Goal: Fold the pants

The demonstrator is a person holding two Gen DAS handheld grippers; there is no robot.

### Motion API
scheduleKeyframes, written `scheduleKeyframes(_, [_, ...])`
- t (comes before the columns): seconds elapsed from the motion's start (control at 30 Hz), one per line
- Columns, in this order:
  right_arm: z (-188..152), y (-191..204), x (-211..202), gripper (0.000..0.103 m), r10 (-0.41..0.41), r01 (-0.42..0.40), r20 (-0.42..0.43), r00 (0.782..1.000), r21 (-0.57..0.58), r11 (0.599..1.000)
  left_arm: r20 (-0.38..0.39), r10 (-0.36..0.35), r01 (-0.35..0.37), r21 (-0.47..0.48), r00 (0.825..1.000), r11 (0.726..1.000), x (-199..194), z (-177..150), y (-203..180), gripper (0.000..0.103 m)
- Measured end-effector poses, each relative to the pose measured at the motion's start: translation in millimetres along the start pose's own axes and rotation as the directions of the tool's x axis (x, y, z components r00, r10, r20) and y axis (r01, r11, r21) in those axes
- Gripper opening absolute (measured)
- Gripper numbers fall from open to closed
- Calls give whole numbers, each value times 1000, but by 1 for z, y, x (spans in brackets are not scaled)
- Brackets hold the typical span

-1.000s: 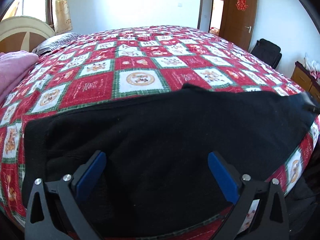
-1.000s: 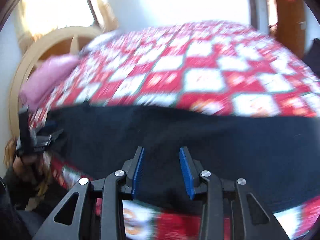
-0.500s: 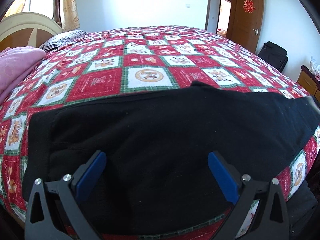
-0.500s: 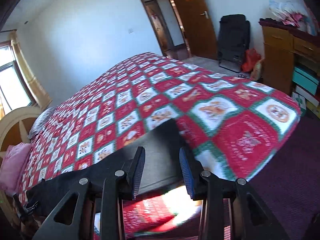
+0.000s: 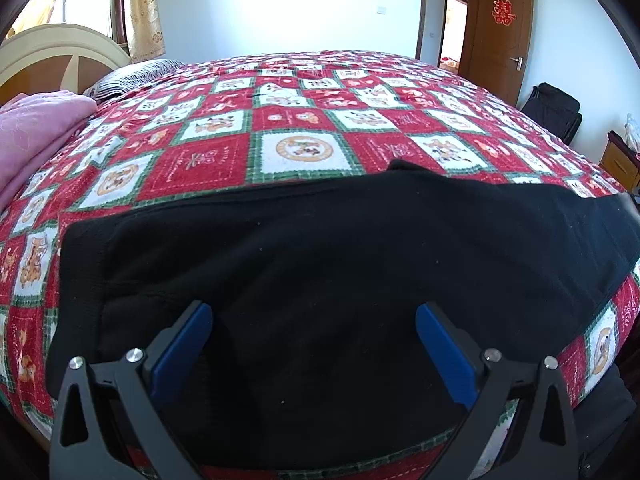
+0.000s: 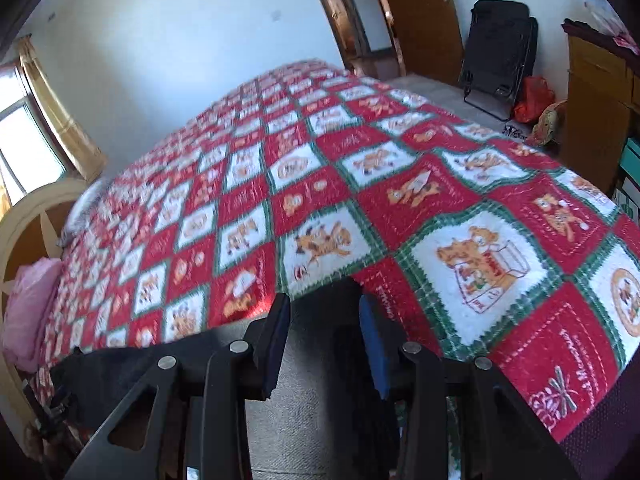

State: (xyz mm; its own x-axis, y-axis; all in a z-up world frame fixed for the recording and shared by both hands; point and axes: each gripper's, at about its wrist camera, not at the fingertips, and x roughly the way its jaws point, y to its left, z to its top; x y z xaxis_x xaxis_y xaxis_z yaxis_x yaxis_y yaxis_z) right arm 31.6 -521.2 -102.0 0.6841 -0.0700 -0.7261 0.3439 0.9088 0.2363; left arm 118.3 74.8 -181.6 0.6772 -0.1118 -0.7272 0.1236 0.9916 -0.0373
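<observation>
Black pants point(image 5: 320, 264) lie flat along the near edge of the bed point(image 5: 304, 120), spread lengthwise from near the bed's left near corner toward its right near corner. Fabric looks smooth, with one small raised peak on the far hem line about mid-length. Waist end sits at the left, with a ribbed band visible there.

Left gripper point(image 5: 314, 344): jaws spread wide, blue pads point(image 5: 182, 344) over the near part of the pants at the waist end. Nothing between the pads. Cannot tell whether the tips touch the cloth or hang just above it.

Right gripper point(image 6: 325, 340): jaws set narrow, with a visible gap between the blue pads point(image 6: 372, 344). It sits at the opposite end of the pants point(image 6: 132, 364), near the bed's near edge. Dark cloth lies in and under the gap, but the view is blurred and I cannot tell whether the pads actually pinch it.

Bedspread point(image 6: 400, 208) is a red, white and green check with cartoon panels, covering the whole bed. Pink blanket point(image 5: 36, 128) is bunched at the left edge by the headboard point(image 5: 52, 52); striped pillow point(image 5: 132, 76) is behind it. Past the far right corner stand an open wooden door point(image 5: 500, 32), a black bag point(image 5: 554, 110) against the wall and a wooden cabinet point(image 6: 596, 108).
</observation>
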Motion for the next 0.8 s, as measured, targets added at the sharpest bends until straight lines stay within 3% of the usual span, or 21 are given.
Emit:
scheduleKeyframes(0.03, [0,2,0,2,-17,17,5,1000,-16,1000,0,3,-3,2,1000,1000,0,0,0,103])
scheduleKeyframes(0.17, [4,-3,-10,2,-6,4,74,997,24,1000,1,5,-5,6,1000,1000,1,-1,0,103])
scheduleKeyframes(0.37, [1,-15,14,3,-27,26,16,1000,32,999,-1,8,-8,16,1000,1000,1,-1,-1,103])
scheduleKeyframes(0.4, [-1,-18,12,5,-19,17,30,999,48,999,-2,8,-8,18,1000,1000,1,-1,-1,103])
scheduleKeyframes(0.5, [-7,-30,-6,45,-11,4,59,998,113,994,-3,-1,1,17,1000,1000,1,0,0,103])
scheduleKeyframes(0.67, [-32,-44,-54,45,7,-35,139,990,204,978,6,-16,16,7,1000,1000,-2,0,3,103])
scheduleKeyframes(0.8, [-55,-47,-74,45,60,-93,144,988,237,967,20,-10,10,-5,1000,1000,-5,1,7,103])
